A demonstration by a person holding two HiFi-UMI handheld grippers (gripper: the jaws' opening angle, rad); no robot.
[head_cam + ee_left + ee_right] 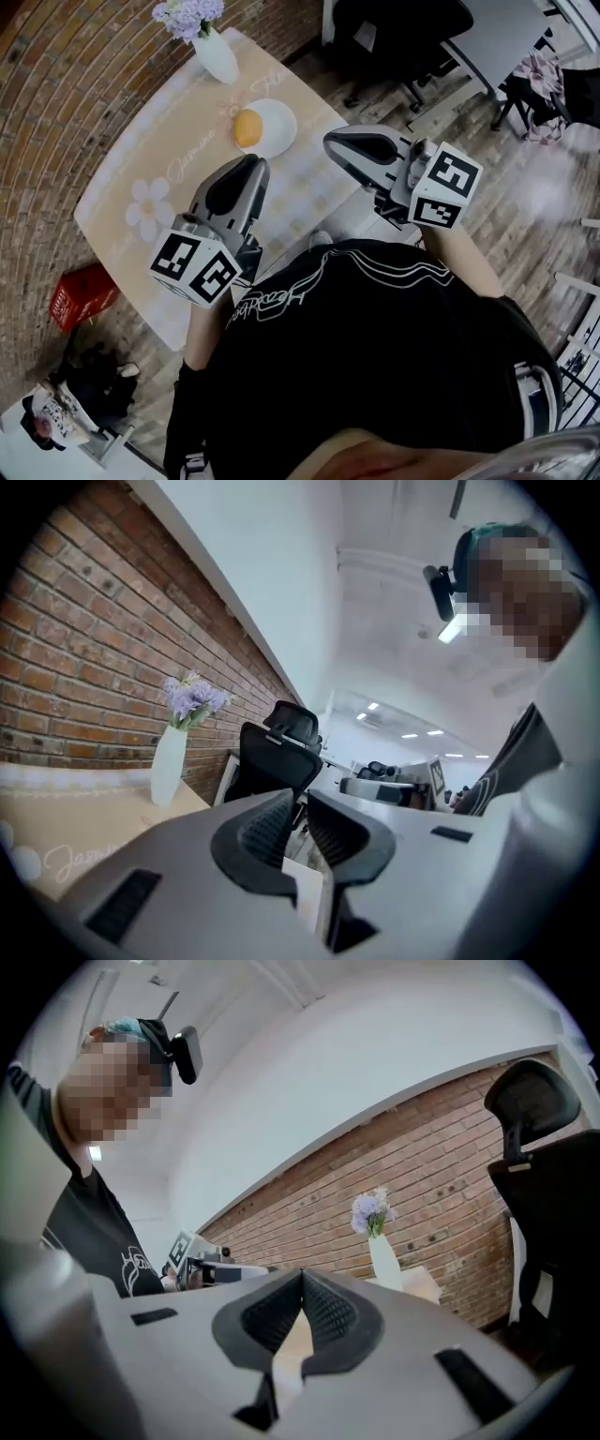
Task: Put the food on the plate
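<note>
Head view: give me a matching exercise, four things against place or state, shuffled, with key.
1. food
2. vase
3. box
4. right gripper

A. red, off the table
B. jaws together, nothing between
C. on the white plate
D. holds purple flowers

Pairs: 1-C, 2-D, 3-A, 4-B

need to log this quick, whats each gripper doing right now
Left gripper: barely open, a narrow gap between the jaws, nothing in it.
Right gripper: closed, jaw tips touching, holding nothing.
</note>
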